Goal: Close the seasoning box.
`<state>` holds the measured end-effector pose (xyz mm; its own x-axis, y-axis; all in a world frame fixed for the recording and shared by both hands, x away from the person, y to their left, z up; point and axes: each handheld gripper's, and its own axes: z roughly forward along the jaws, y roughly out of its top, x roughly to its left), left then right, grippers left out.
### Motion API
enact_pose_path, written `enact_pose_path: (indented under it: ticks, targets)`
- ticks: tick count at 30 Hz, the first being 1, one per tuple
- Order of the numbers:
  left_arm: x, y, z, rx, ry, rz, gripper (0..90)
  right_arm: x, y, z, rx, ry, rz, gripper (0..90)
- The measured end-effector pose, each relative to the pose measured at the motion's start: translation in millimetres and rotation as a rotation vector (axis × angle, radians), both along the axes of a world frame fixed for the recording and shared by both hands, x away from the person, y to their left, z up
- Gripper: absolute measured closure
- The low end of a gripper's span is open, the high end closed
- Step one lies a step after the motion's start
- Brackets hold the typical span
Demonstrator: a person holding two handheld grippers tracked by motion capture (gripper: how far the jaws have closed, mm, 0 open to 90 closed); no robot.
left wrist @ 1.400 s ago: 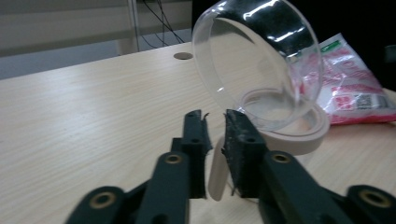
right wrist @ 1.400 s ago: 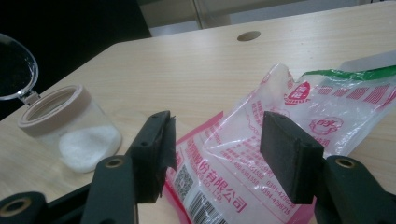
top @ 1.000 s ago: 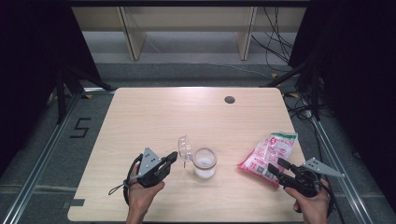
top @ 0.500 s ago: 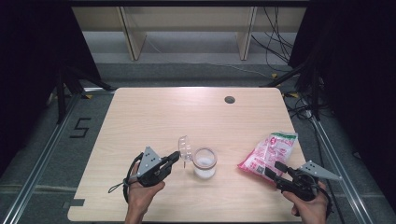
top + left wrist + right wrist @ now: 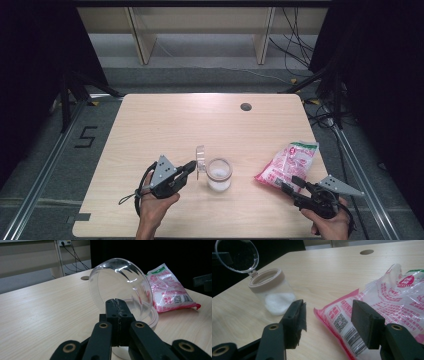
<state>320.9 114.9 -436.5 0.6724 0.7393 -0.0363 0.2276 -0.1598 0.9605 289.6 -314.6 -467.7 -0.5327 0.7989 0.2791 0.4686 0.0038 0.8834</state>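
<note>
Not much has changed in the last second. The left gripper [image 5: 193, 166] is still squeezed tight on the edge of the clear round lid [image 5: 201, 159]. It keeps the lid tipped up and back, just as it was. The lid still hangs on at one side of the jar [image 5: 219, 174], so the top of the jar is wide open. The jar has not moved. It stands near the middle of the table [image 5: 175, 120], close to the person's side, with some white stuff in the bottom.

The pink bag [image 5: 287, 162] has not moved either. It lies flat on the table, off to the right of the jar and well apart from it.

The right gripper [image 5: 289, 185] has crept only a tiny bit. Its jaws are apart and hold nothing. In the right gripper view the near end of the bag [image 5: 387, 302] sits just past the jaws, but they are not pinching it.

So I think the opening part is done and the lid is kept out of the way. The next part looks like picking up the bag to pour more white stuff into the jar. That has not started yet. The right gripper needs to move in a little and close on the bag
</note>
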Motion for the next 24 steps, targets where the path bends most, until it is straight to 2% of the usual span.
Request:
enact_pose_path:
  ticks: [3, 4, 5, 6, 8, 9, 10, 11, 13, 14, 15, 17, 18, 19, 20, 24]
  targets:
    - [-0.3, -1.9, 0.7, -0.006, -0.003, 0.001, 89.5, -0.8, 0.4, 0.1, 0.006, 0.014, 0.003, 44.5]
    - [-0.1, -4.6, 0.3, -0.024, 0.004, 0.0, 89.4, -1.2, 1.2, -0.4, 0.006, 0.009, 0.009, 44.5]
    - [0.4, -4.6, 1.0, -0.007, -0.007, -0.009, 89.5, -1.3, 1.2, -0.7, 0.0, 0.011, 0.011, 44.4]
    - [-0.5, -6.2, 1.3, -0.009, 0.003, -0.002, 89.4, -1.1, 1.0, -1.1, -0.01, 0.003, 0.009, 44.4]
    - [0.1, -7.4, 1.5, -0.001, -0.007, -0.015, 89.5, -1.8, 1.1, -0.9, -0.018, -0.001, 0.003, 44.5]
    - [0.4, -9.7, 1.0, -0.01, -0.003, -0.02, 89.5, -2.0, 1.3, -0.9, -0.017, 0.0, 0.003, 44.5]
    - [0.0, -10.4, 1.5, 0.001, -0.002, -0.017, 89.4, -2.1, 1.5, -1.0, -0.017, 0.001, 0.004, 44.4]
    - [-0.5, -11.9, 1.1, -0.011, 0.003, -0.017, 89.4, -1.2, 1.2, -2.1, -0.021, -0.015, 0.01, 44.4]
    - [-0.7, -12.6, 1.4, -0.004, -0.003, -0.021, 89.5, -1.3, 1.2, -2.1, -0.022, -0.011, 0.012, 44.4]
    - [-0.8, -15.5, 0.9, -0.001, -0.011, -0.037, 89.4, -3.3, 3.2, -2.1, 0.008, 0.021, 0.009, 44.4]
    - [-2.1, -17.4, 0.8, -0.004, 0.005, -0.03, 89.4, -3.9, 3.8, -1.9, 0.01, 0.031, 0.006, 44.4]
    - [-2.0, -19.2, 0.9, 0.003, -0.001, -0.039, 89.4, -4.1, 4.0, -2.1, 0.011, 0.031, 0.007, 44.4]
    - [-2.1, -20.0, 1.1, 0.005, -0.003, -0.046, 89.4, -3.5, 3.3, -2.1, 0.005, 0.005, 0.01, 44.4]
    - [-2.1, -20.0, 1.1, 0.005, -0.003, -0.046, 89.0, -3.5, 3.3, -2.1, 0.005, 0.005, 0.01, 44.4]
    - [-1.9, -21.0, 0.3, -0.005, -0.002, -0.052, 89.0, -2.4, 2.8, -2.9, -0.001, -0.013, 0.013, 44.4]
    - [-3.9, -18.7, -0.3, 0.001, 0.011, -0.06, 83.3, -2.7, 2.6, -3.1, -0.001, -0.008, 0.012, 44.3]
